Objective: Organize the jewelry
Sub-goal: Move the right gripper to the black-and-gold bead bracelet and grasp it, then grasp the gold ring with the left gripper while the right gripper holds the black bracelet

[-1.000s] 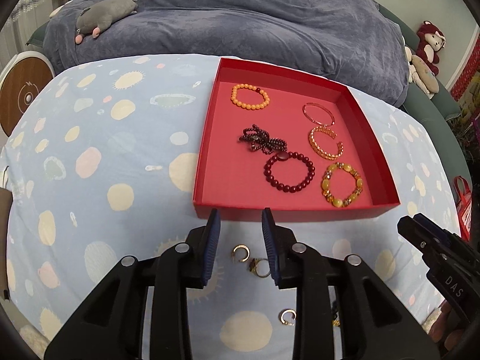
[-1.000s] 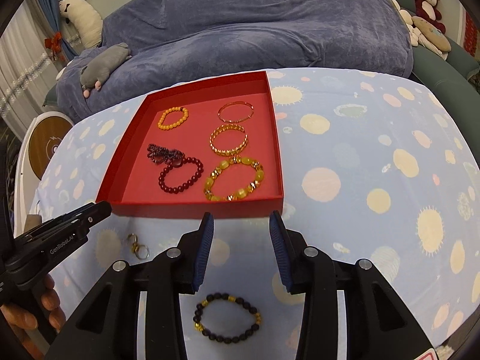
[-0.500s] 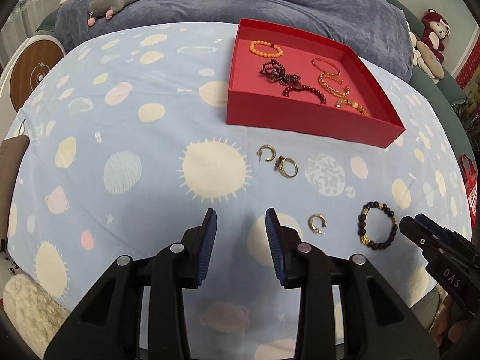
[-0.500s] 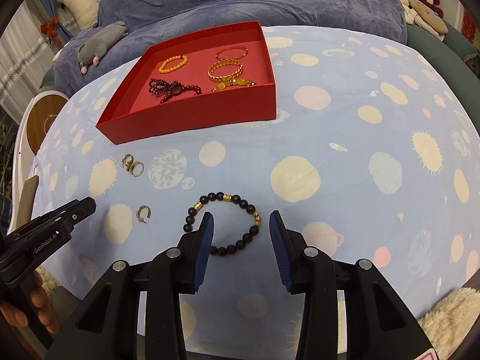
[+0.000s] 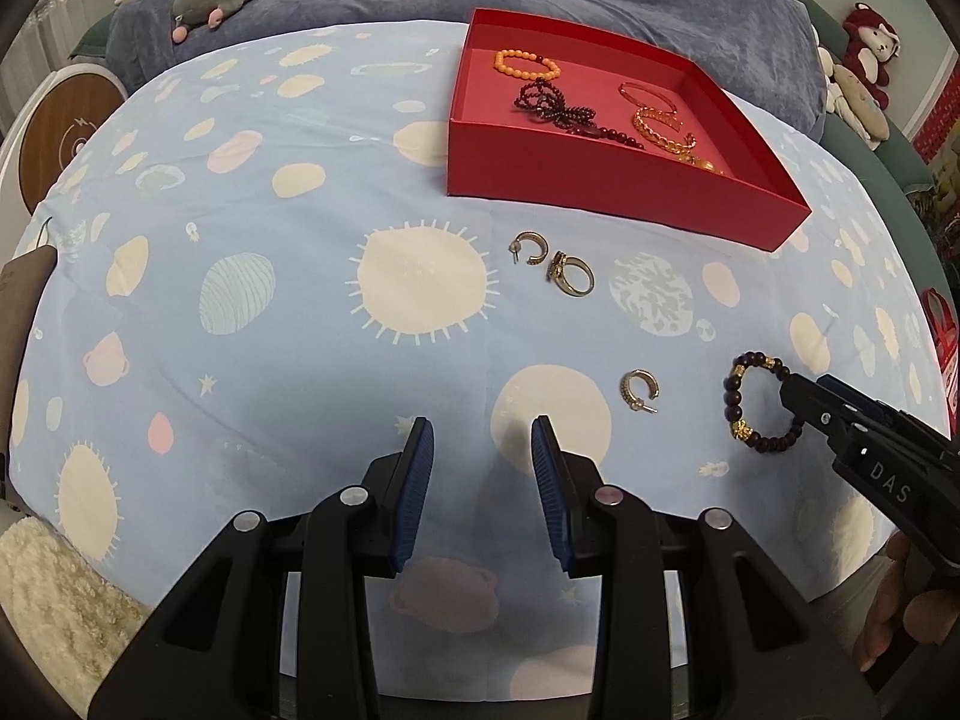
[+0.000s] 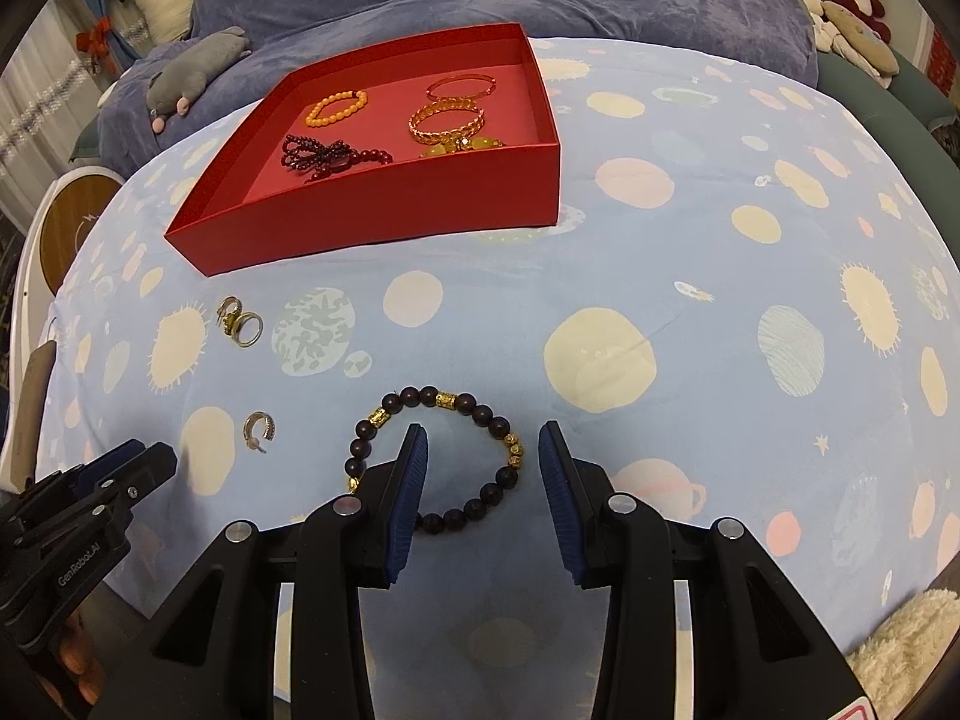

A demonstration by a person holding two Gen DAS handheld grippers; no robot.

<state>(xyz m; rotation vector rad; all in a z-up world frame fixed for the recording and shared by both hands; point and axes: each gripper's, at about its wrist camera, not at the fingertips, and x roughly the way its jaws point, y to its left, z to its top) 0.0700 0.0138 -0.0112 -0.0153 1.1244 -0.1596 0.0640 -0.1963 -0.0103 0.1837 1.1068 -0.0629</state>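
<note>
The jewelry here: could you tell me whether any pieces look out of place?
Yes. A dark beaded bracelet, a ring and two hoop earrings lie loose on the cloth, outside the red tray holding the other bracelets.

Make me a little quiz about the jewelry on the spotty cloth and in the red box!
1. True or false: the dark bead bracelet lies inside the red box.
2. Which claw is at the dark bead bracelet? A) left claw B) right claw
3. Fill in: the orange bead bracelet lies in the red ____.

Key:
1. False. It lies on the cloth, outside the box.
2. B. One finger is inside the loop, the other outside; the claw is open.
3. box
</note>
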